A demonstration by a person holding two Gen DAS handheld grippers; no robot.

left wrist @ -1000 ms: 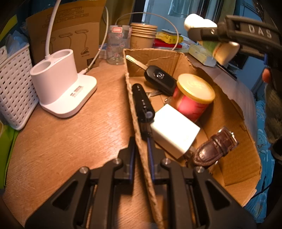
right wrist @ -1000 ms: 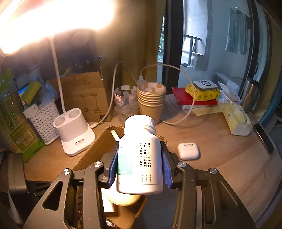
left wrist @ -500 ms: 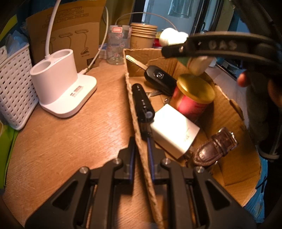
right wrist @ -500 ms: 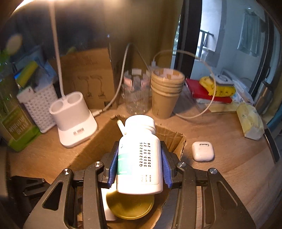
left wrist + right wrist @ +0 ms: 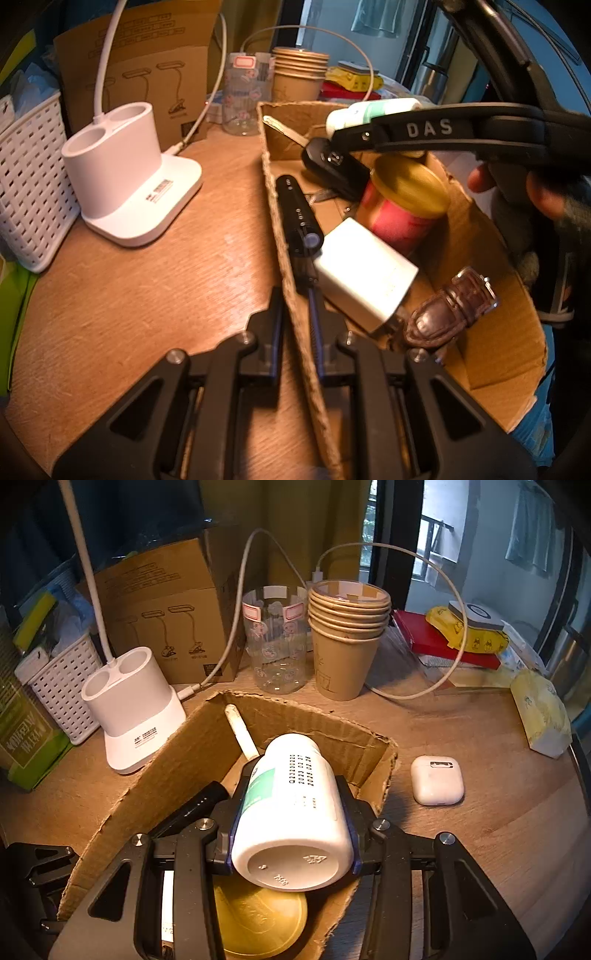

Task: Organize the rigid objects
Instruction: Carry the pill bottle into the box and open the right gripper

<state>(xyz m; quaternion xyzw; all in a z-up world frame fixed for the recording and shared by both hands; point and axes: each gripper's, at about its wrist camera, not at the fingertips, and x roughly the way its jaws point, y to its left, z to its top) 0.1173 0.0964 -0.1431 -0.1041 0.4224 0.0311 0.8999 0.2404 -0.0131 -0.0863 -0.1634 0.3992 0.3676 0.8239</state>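
An open cardboard box [image 5: 491, 332] lies on the wooden table, and my left gripper [image 5: 295, 317] is shut on its near wall. Inside lie a black flashlight [image 5: 295, 210], a white charger [image 5: 362, 273], a gold-lidded red jar [image 5: 402, 206], a brown watch strap [image 5: 450, 306] and a black car key [image 5: 332, 166]. My right gripper [image 5: 291, 786] is shut on a white pill bottle [image 5: 295, 812], tilted cap-first over the box [image 5: 147, 775], above the jar lid [image 5: 258, 919]. The left wrist view shows the bottle [image 5: 373, 110] over the box's far end.
A white lamp base [image 5: 136, 184] and a white basket [image 5: 29, 184] stand left of the box. Behind it are a clear glass [image 5: 277, 638], stacked paper cups [image 5: 347, 638] and a lamp carton [image 5: 162, 602]. A white earbuds case [image 5: 437, 781] lies to the right.
My right gripper has come down and forward with the pill bottle, tipping it cap-first over the box's opening. The left gripper has kept its hold on the box wall.
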